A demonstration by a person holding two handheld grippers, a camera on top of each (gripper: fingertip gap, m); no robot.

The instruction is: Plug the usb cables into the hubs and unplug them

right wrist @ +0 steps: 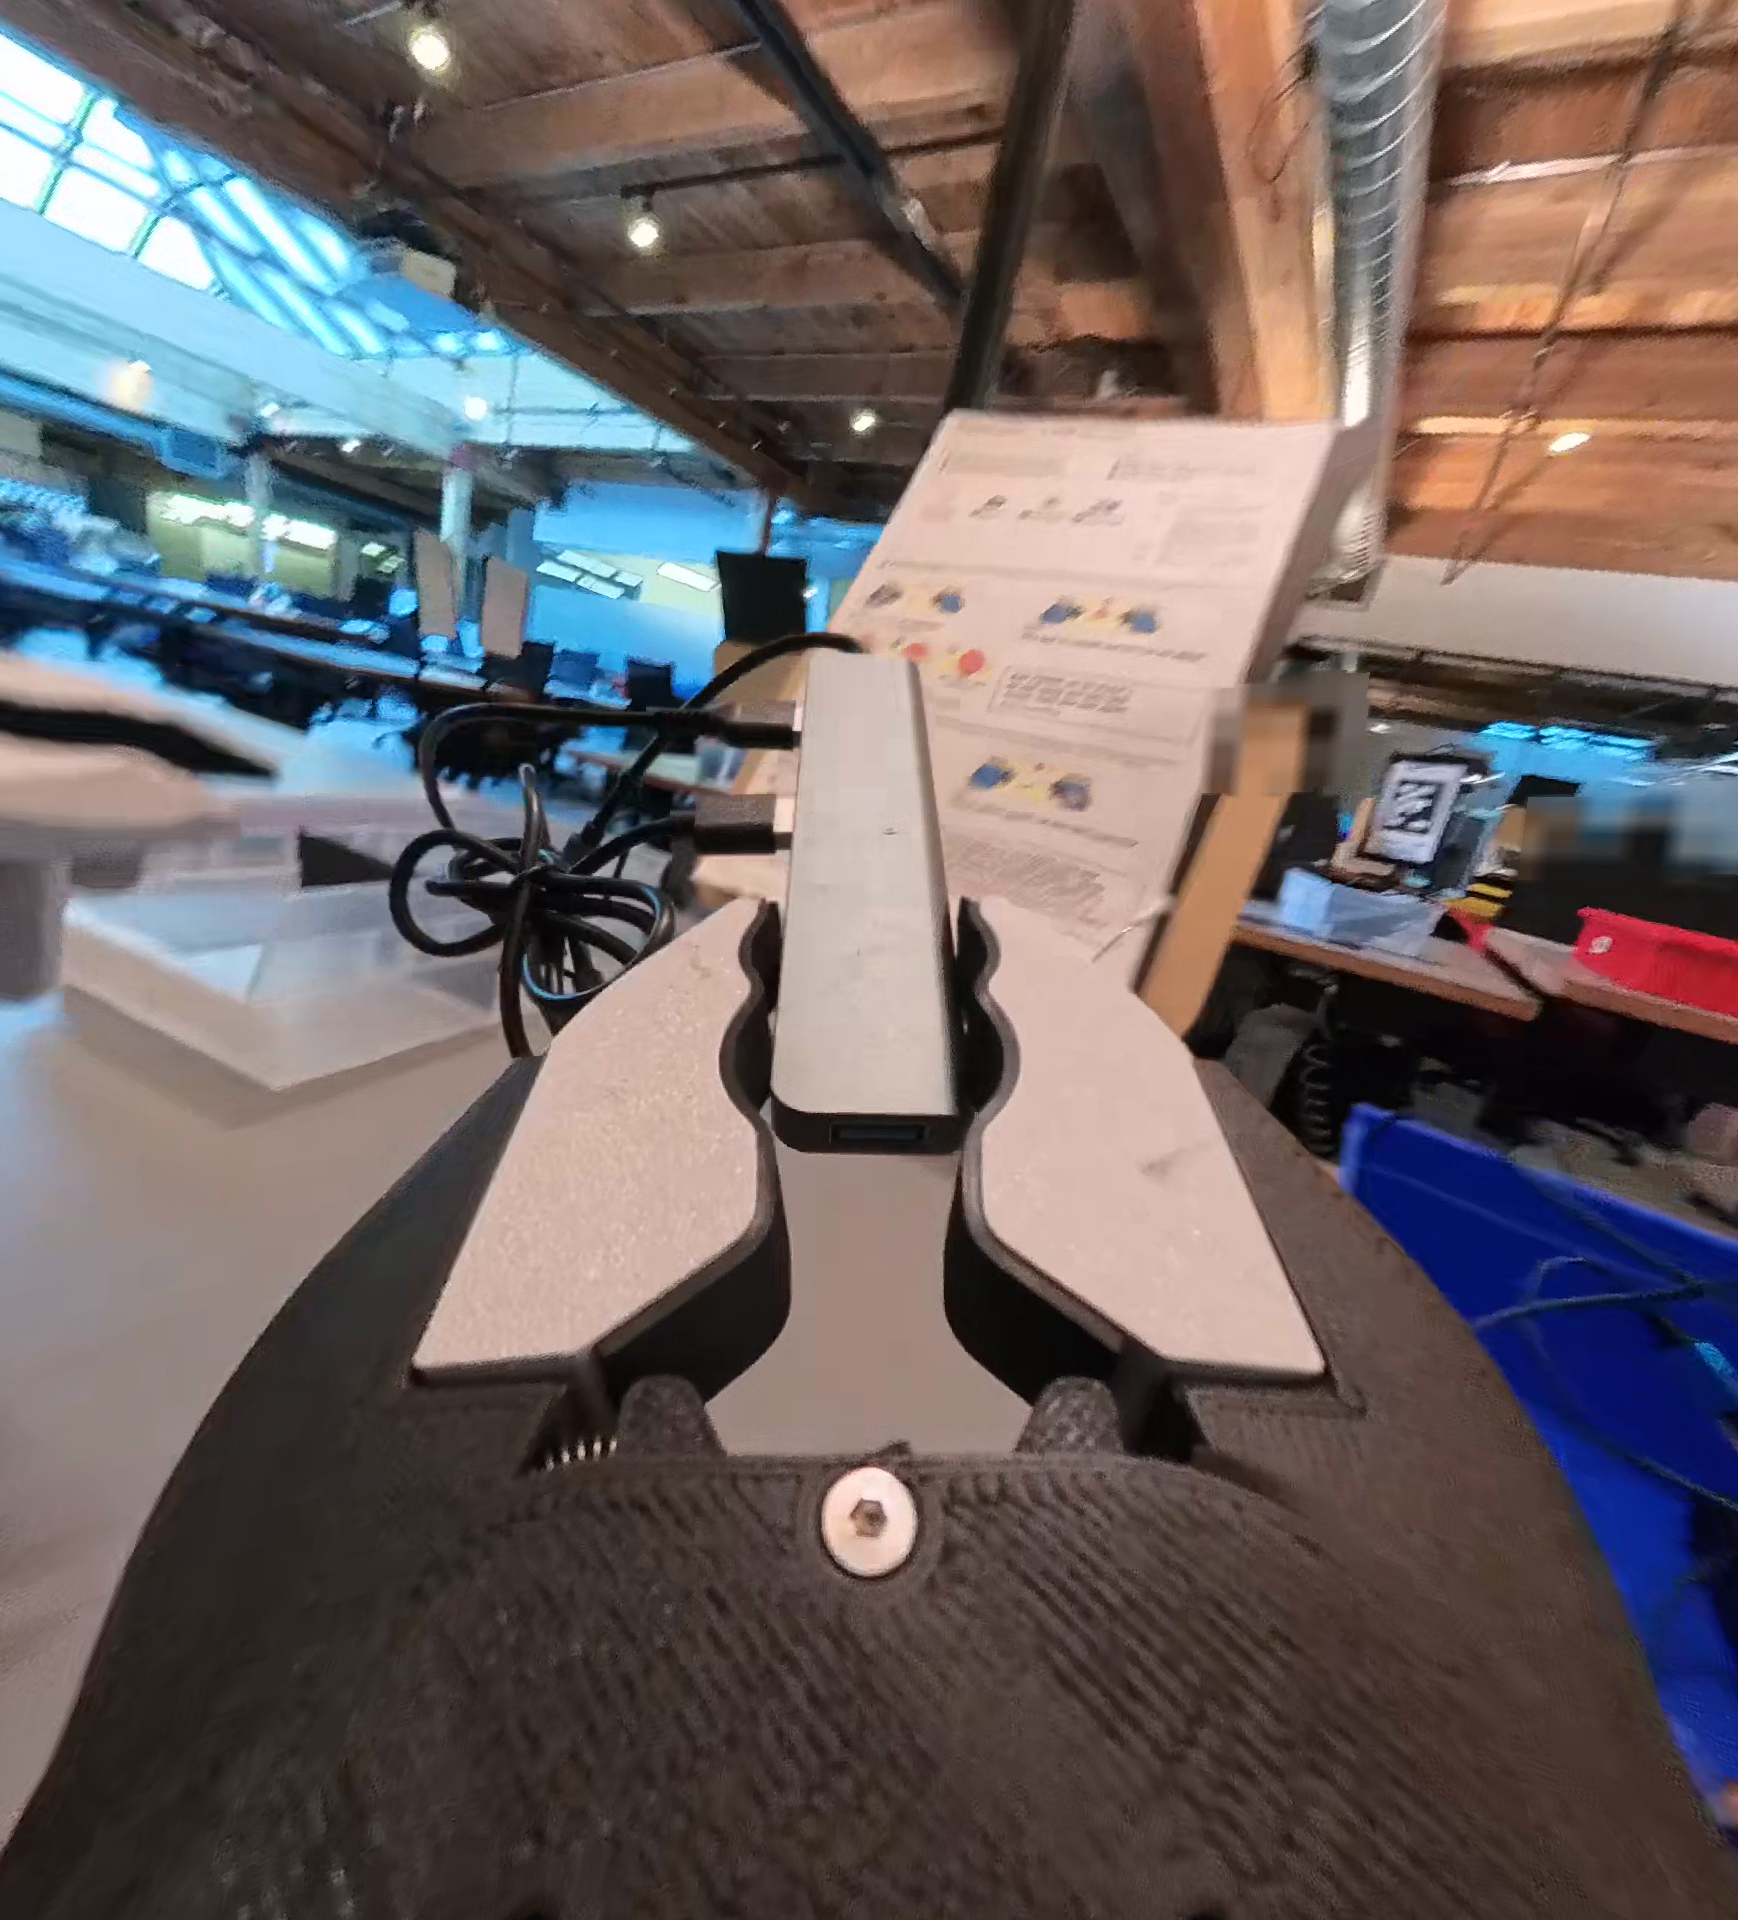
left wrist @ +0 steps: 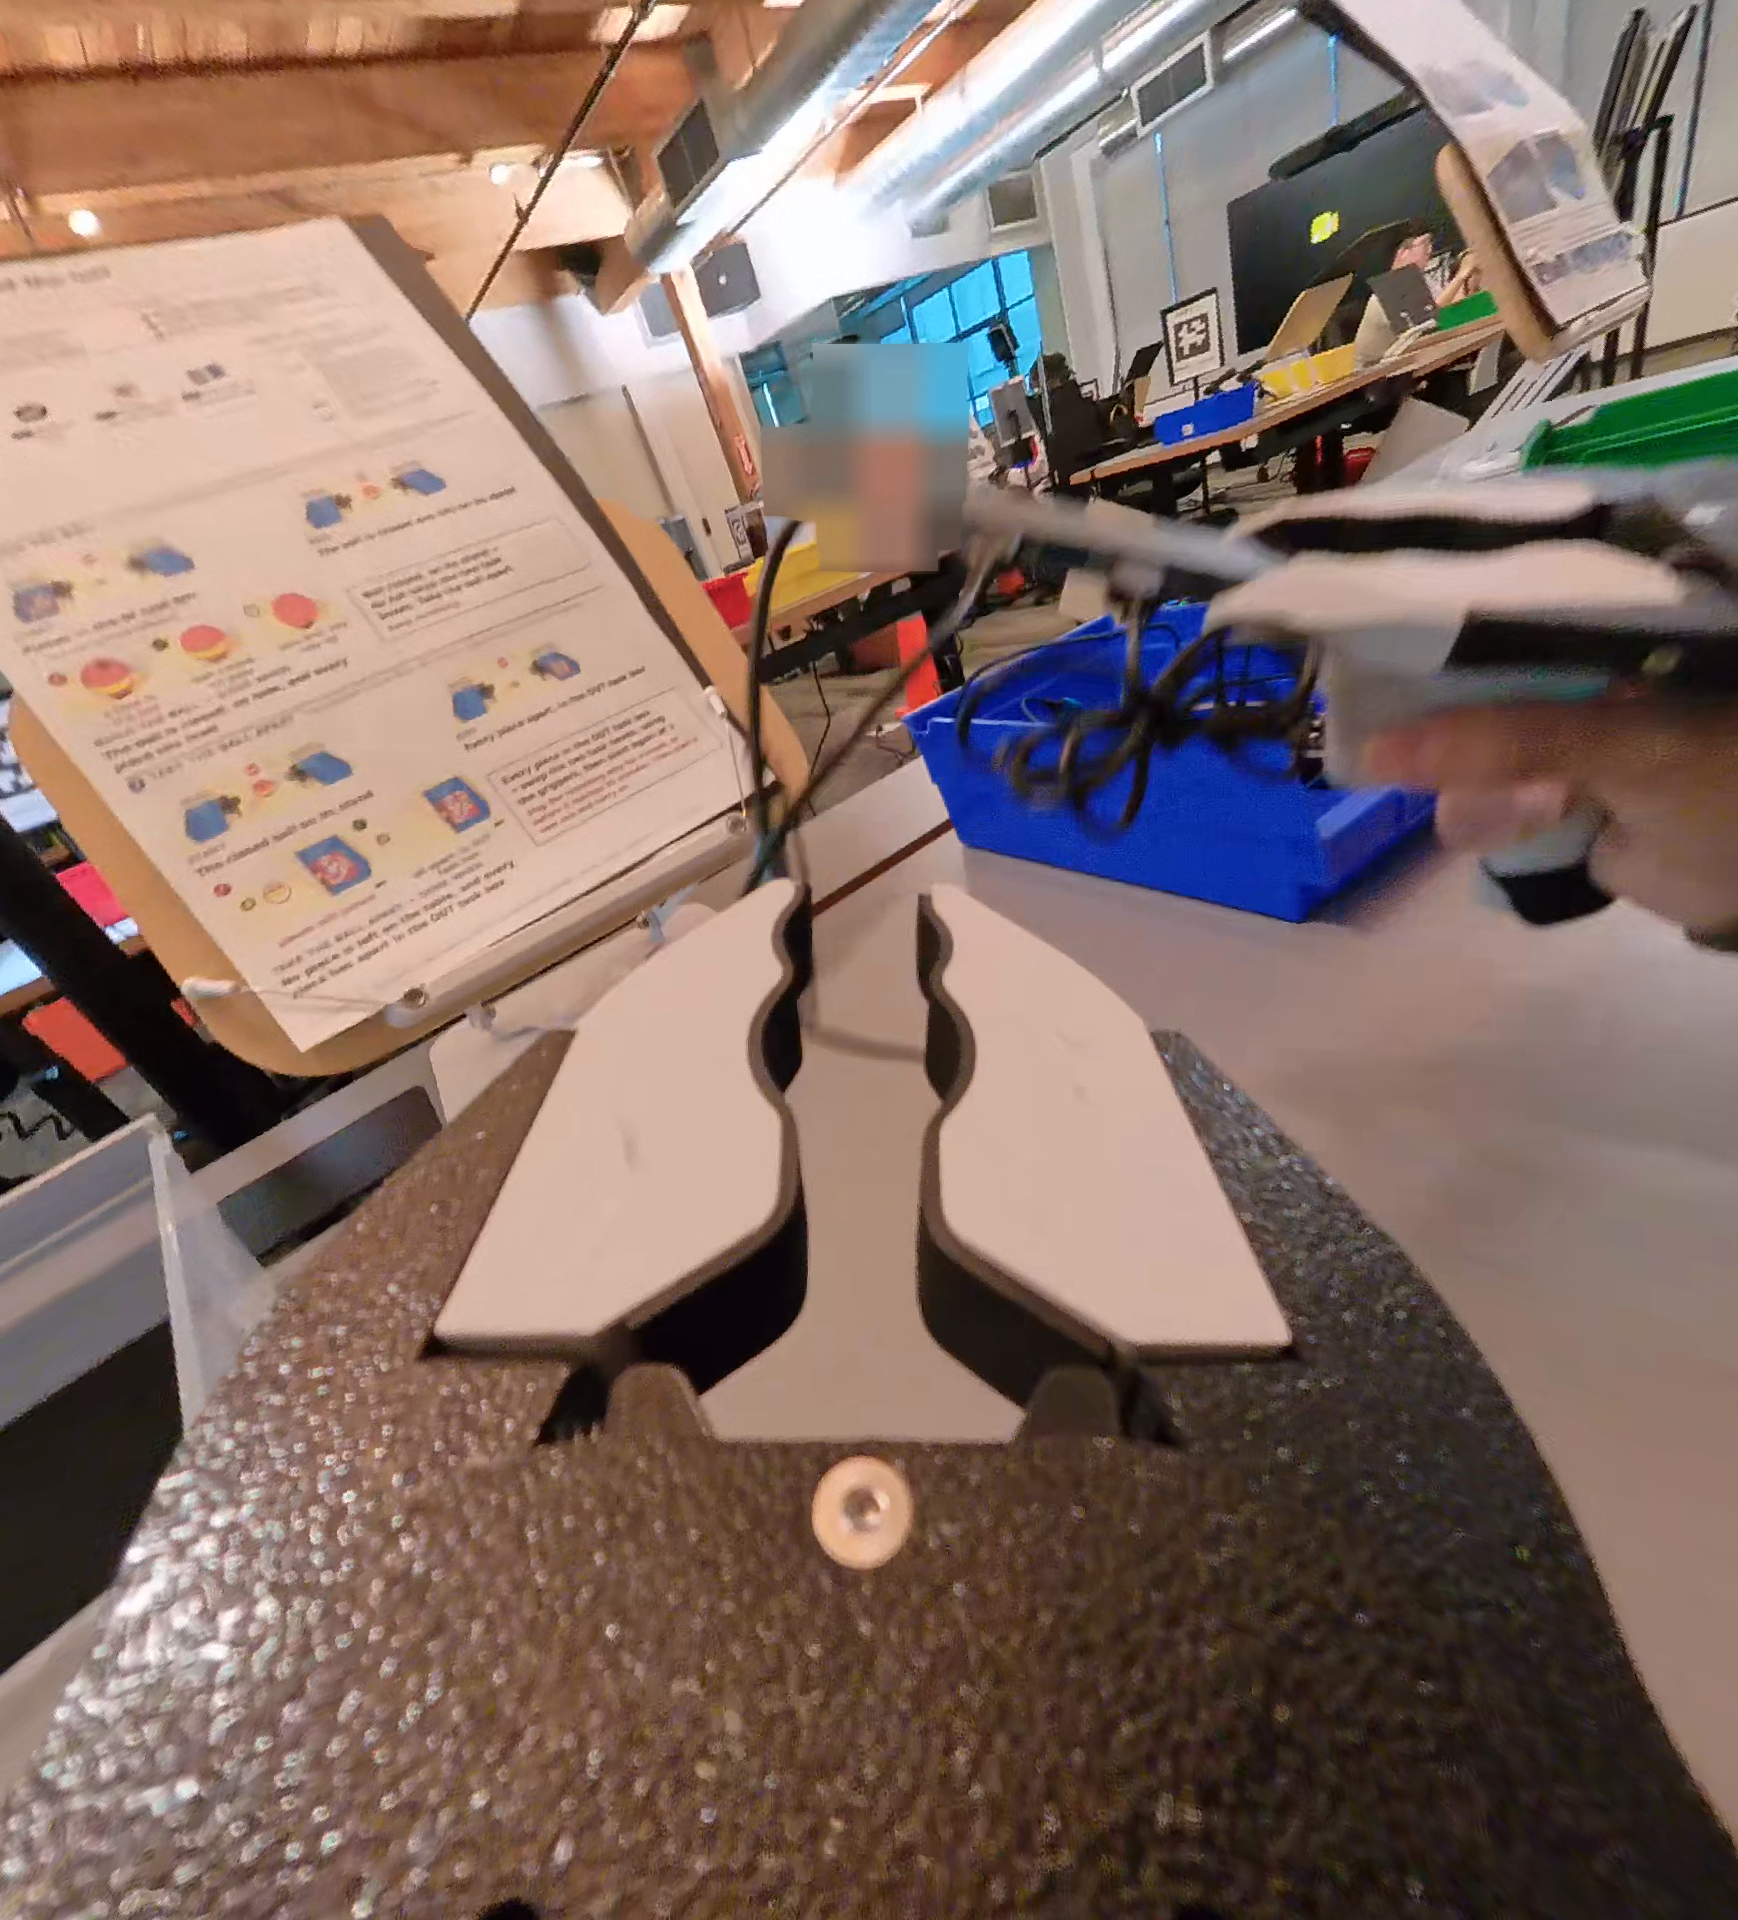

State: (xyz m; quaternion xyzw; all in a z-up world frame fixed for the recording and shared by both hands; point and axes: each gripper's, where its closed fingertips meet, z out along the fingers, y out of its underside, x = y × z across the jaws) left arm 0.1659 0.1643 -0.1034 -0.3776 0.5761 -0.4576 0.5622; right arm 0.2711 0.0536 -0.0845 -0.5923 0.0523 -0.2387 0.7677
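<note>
So the grey USB hub [right wrist: 865,894] is clamped between the two fingers of the right claw [right wrist: 865,935], gripped at its near end, with the rest of it sticking out forward past the fingertips. An empty port on the near end can be seen sitting back between the fingers. Two black USB cables [right wrist: 532,894] are plugged into the hub's left side, and their slack is bundled in a messy tangle hanging left of the claw, above the table [right wrist: 117,1195].

The left claw [left wrist: 860,904] is held released, nothing between its fingers, just a narrow gap with bare table [left wrist: 1364,1039] seen through it. From that side, the right claw [left wrist: 1249,582] is seen up and to the right, well apart, with the hub [left wrist: 1083,530] poking out of it and cables dangling over a blue bin [left wrist: 1187,831]. More cable is piled inside that bin.

An instruction sheet on a clipboard stand [left wrist: 273,623] is propped up ahead-left of the left claw.
</note>
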